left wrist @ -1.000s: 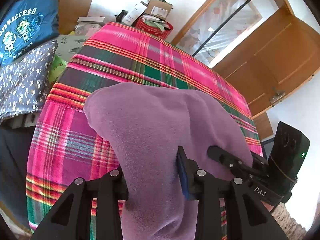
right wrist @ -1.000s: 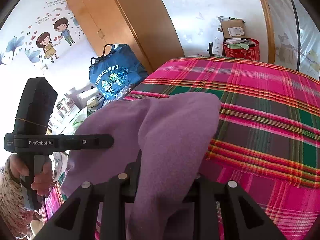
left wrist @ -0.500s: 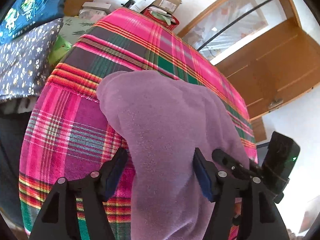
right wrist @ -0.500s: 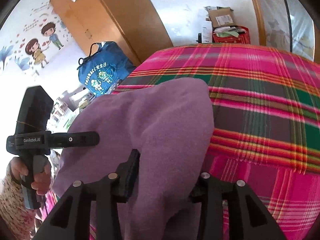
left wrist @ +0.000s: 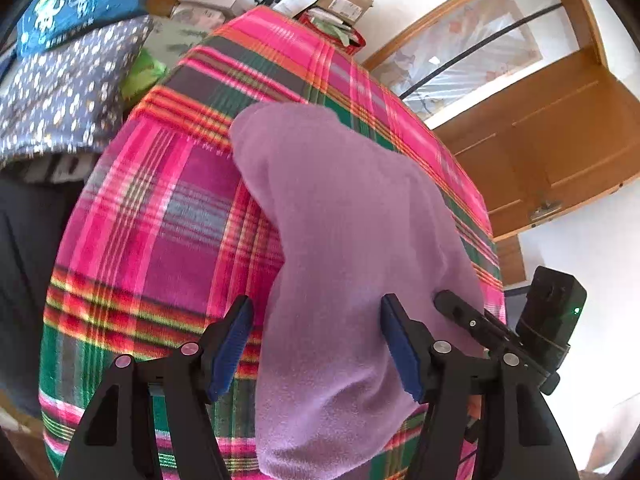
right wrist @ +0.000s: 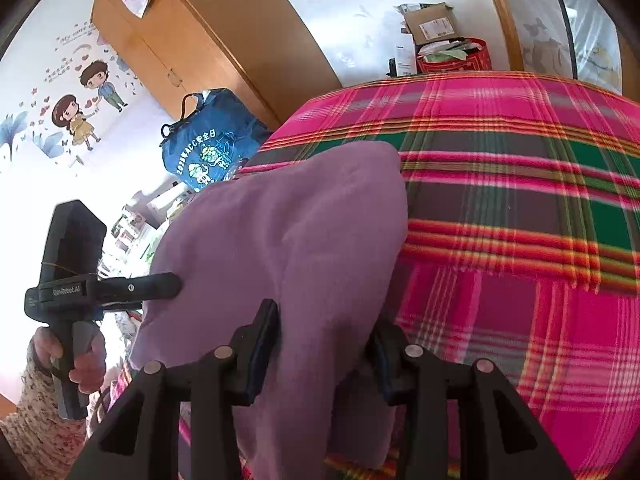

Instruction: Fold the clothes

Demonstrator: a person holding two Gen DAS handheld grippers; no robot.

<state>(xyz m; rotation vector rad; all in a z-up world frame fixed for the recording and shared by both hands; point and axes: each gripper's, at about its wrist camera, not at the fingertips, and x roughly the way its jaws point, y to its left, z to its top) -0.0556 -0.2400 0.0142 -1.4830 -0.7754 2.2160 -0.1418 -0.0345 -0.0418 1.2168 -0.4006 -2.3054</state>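
So the left wrist view gets the wooden door (left wrist: 560, 152) at the right side of the frame plus the right gripper (left wrist: 500, 332) poking in at the lower right with a little green light on its body, while the right wrist view shows stuff the other can't: the cartoon couple wall sticker (right wrist: 86, 104) at upper left, the tall wooden wardrobe (right wrist: 208, 32), and a hand (right wrist: 76, 360) in a floral sleeve holding the left gripper (right wrist: 120, 290) at the left edge. Both catch the blue bag (right wrist: 208, 148) and the red bin (right wrist: 454, 58) stuffed with boxes at the far end. The purple fleece garment (left wrist: 352, 248) is lying on the pink plaid blanket (left wrist: 160, 220) in the middle of the frame, and its near end runs down right between the left gripper's (left wrist: 316, 344) blue pads (left wrist: 230, 344), which are spread wide with visible gaps on both sides, so released. Same deal in the right view: the garment (right wrist: 288, 248) drapes between the right gripper's (right wrist: 324, 352) fingers, jaws apart, not pinching it, though the cloth hides the right pad. Compared to a second ago, when both claws were clamped onto the fleece, they've let go, and half a second back they were already opening up.
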